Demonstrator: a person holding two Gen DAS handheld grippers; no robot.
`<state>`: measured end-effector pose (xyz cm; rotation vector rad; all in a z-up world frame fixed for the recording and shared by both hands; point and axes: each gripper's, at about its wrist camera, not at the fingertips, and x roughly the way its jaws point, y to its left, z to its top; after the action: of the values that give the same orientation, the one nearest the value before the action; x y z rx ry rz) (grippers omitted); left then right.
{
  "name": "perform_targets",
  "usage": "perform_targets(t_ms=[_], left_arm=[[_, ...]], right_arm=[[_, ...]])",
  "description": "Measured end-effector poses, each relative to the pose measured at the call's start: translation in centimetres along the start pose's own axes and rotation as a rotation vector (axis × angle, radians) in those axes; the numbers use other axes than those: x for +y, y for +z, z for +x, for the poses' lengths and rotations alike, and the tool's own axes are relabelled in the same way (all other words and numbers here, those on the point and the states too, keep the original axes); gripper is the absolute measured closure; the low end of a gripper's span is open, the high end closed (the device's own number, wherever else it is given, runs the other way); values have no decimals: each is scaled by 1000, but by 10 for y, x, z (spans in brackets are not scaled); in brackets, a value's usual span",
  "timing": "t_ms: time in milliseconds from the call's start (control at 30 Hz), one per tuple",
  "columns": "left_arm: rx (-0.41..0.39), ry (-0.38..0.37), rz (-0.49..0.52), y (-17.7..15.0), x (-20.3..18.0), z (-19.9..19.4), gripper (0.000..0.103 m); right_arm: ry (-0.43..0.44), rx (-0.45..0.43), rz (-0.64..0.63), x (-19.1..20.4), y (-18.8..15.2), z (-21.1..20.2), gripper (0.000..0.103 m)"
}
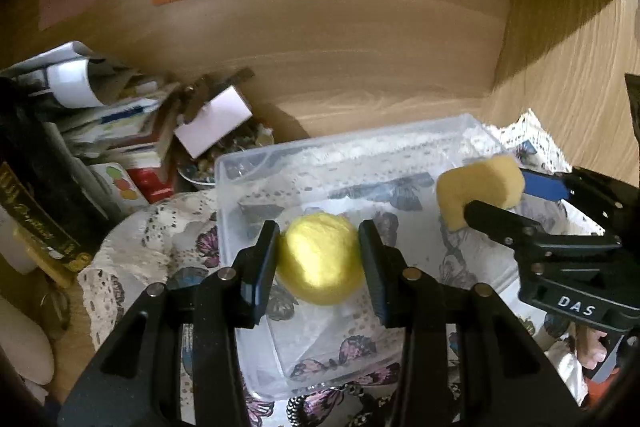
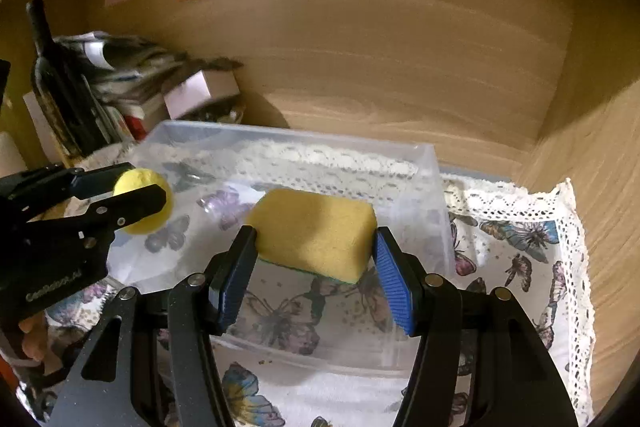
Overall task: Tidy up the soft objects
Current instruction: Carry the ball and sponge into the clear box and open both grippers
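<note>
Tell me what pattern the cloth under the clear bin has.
Butterflies on white with a lace edge, clearest on the cloth in the right wrist view.

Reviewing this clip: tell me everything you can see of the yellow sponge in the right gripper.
The sponge is a rectangular block of pale yellow foam with rounded corners and a thin green layer showing along its underside. The right gripper holds it by its two short ends between blue ribbed pads, lying roughly level. It hangs above the clear plastic bin, toward the bin's right side, touching nothing but the pads. In the left wrist view it shows end-on, apart from the yellow ball.
</note>
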<state>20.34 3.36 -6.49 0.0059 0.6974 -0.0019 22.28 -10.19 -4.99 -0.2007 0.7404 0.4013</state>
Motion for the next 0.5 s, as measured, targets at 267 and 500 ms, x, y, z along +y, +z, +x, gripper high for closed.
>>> perform_targets(t_ms=[267,500], left_arm=[[39,-23,20,-3,-2,8,59],[-18,7,34,0,-4,-8,38]], right_arm=[[-18,36,-22,3,-1,10,43],[-28,12,-19,2,1,1,26]])
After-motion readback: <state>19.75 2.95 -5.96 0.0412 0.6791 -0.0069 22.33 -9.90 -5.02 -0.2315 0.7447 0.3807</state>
